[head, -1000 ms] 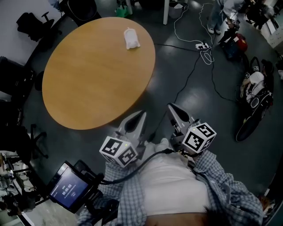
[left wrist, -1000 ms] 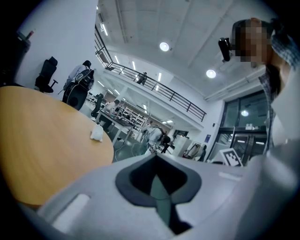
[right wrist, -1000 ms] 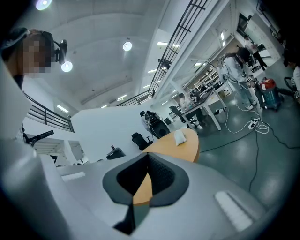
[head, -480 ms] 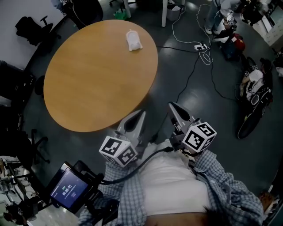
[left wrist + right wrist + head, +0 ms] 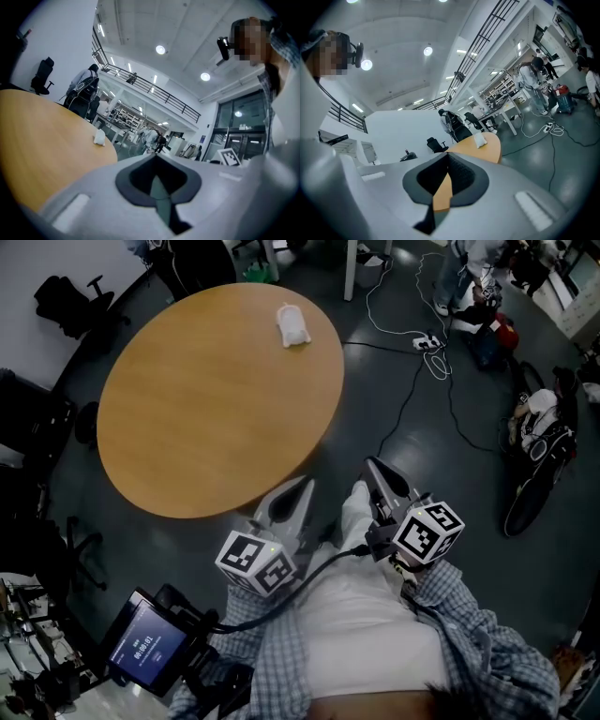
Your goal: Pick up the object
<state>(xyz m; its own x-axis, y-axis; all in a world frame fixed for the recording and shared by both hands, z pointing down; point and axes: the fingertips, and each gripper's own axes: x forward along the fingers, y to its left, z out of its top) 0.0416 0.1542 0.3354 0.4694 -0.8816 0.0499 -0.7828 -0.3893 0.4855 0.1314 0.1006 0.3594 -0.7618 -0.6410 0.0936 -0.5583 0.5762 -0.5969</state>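
**Both claws shut and empty, far short of the pouch**

The left claw [image 5: 301,486] and the right claw [image 5: 376,466] are each closed tip to tip with nothing between the jaws, as each gripper view confirms. They are held side by side and close to the person's body. The left claw sits just over the near rim of the round wooden table [image 5: 206,418], and the right claw is beside that rim, over the floor.

The white pouch [image 5: 293,325] lies well ahead of both claws, near the table's far edge. It is a little left of where the left claw points and a little right of where the right claw points. Nothing else stands on the table between the claws and the pouch.

The likeliest failure is reaching the pouch with the jaws closed. Shut tips would only nudge it, and on a smooth top so near the far rim a push could send it off the table. It also looks soft, so a shallow pinch might catch only a fold and let the rest sag or slip out. Getting closer means going round the table, and the loose cables [image 5: 411,390] on the floor ahead and to the right of the right claw could trip the person.

The pouch looks small, pale and crumpled, like cloth or a soft bag, and narrower at one end. Finer detail is too small to tell.
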